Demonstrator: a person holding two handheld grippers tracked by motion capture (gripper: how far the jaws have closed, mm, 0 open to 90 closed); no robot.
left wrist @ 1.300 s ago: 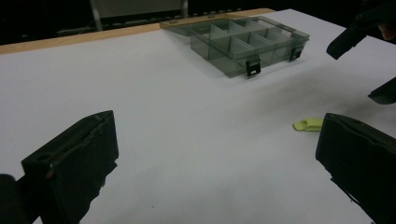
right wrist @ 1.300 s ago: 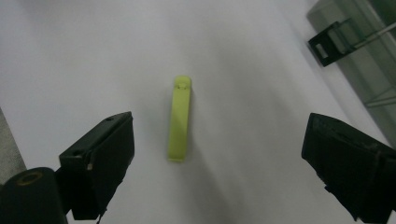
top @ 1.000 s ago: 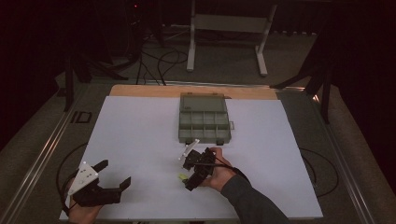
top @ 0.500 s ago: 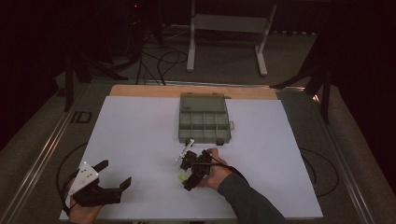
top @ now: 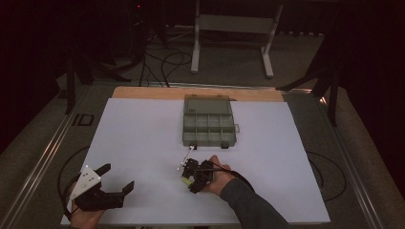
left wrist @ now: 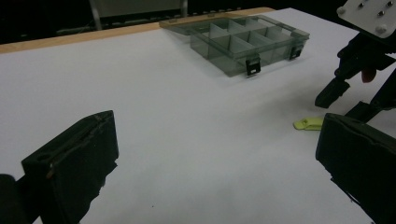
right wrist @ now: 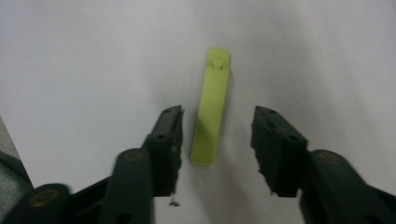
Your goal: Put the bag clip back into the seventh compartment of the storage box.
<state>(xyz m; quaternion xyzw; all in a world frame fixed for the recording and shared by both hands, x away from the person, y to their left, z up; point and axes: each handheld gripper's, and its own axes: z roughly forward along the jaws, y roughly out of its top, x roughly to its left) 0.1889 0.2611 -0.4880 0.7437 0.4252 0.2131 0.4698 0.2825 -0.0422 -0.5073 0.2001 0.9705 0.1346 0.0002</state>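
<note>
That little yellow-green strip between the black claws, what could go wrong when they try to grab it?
The yellow-green strip lies flat on the white table, so the open right gripper might close over it and slip off, or flick it away. It also sits nearer one jaw than the other, so it could twist when they close. The open organizer box stands close beyond the hand; a careless lift could bump it.

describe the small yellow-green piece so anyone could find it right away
On the white table, look nearer the person than the grey organizer box. The yellow-green strip lies flat between the open right gripper's jaws, the one bright thing there.
</note>
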